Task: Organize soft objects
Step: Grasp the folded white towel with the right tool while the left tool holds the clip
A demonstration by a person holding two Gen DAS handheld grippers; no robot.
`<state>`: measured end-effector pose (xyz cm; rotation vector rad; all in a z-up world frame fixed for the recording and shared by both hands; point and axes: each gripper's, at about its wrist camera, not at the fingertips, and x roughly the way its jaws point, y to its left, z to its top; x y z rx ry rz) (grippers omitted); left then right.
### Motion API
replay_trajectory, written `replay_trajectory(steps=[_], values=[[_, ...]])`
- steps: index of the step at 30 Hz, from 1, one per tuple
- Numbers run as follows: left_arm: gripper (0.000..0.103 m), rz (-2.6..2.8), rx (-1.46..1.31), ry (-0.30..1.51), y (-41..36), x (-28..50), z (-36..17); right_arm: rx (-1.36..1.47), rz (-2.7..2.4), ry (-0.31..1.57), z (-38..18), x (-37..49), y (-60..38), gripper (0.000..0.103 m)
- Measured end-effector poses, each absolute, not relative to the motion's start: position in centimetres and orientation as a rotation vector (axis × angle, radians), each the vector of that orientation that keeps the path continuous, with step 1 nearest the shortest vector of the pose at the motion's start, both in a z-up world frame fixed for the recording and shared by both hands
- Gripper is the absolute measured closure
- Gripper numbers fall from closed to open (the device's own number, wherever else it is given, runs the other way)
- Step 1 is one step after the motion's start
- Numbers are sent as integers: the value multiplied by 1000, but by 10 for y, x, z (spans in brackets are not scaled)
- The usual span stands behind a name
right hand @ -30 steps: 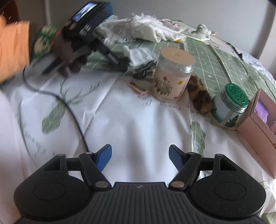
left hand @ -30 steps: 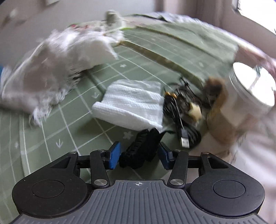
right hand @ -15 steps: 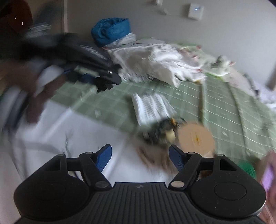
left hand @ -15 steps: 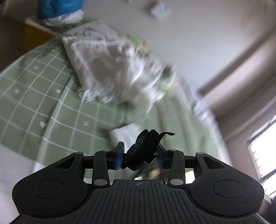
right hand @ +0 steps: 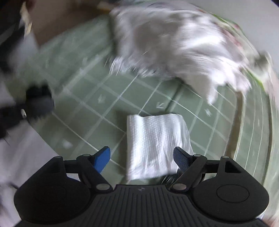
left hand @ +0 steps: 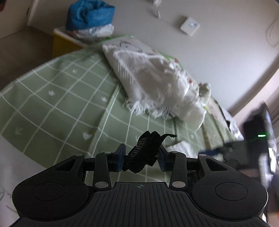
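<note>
- Bed cover (left hand: 57, 108): pale green, white grid lines, small white stars, hearts and arrows.
- Fringed blanket (left hand: 153, 83): white.
- Folded towel (right hand: 157, 145): white, waffle texture.
- Strap (left hand: 143, 153): black.
- Bundle (left hand: 89, 15): blue.
- Gripper pads (right hand: 102, 158): blue.

You see a green grid bedspread (left hand: 57, 104), a yellow cabinet (left hand: 61, 43) beside it, and a white wall plate (left hand: 190, 26).

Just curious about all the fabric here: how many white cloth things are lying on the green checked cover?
2: a fringed white blanket heaped at the far side, and a folded white towel right before the right gripper. More may be hidden.
</note>
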<state>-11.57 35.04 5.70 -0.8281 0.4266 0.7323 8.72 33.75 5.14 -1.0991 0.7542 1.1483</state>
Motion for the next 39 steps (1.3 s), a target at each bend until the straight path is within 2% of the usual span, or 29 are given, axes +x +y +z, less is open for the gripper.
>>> replay_trajectory(steps=[2,3,4,7,9,11,12,13,15,20,25,30,35,39], values=[[60,725,-800,438,352,-110,53,-1215,1074,668,35,98,352,23],[60,717,-790,438,353,-108,52,-1225,1026,676,28,112,359,15],[60,709,-778,437,353,-106,51,-1181,1009,735,28,127,364,6],[60,699,-744,440,351,-105,48,-956,950,1059,27,181,376,4],[60,708,-736,444,353,-105,46,-824,903,1181,26,202,374,5],[60,727,-738,449,355,-106,44,-761,908,1173,32,202,369,17],[60,739,-738,451,356,-106,44,-765,932,1154,36,196,365,37],[60,752,-736,452,357,-107,44,-773,960,1147,41,189,361,70],[60,776,-730,454,357,-109,45,-760,997,1194,51,176,350,96],[60,799,-730,475,354,-114,50,-688,1097,1136,110,126,289,96],[60,663,-852,631,337,-105,59,-523,1193,1113,189,84,192,97],[60,426,-732,677,261,-96,104,-420,1163,1046,244,73,62,97],[60,116,-569,707,171,-50,150,-347,1014,1003,259,95,-50,96],[60,-127,-463,681,99,19,186,-279,888,970,263,123,-127,96]])
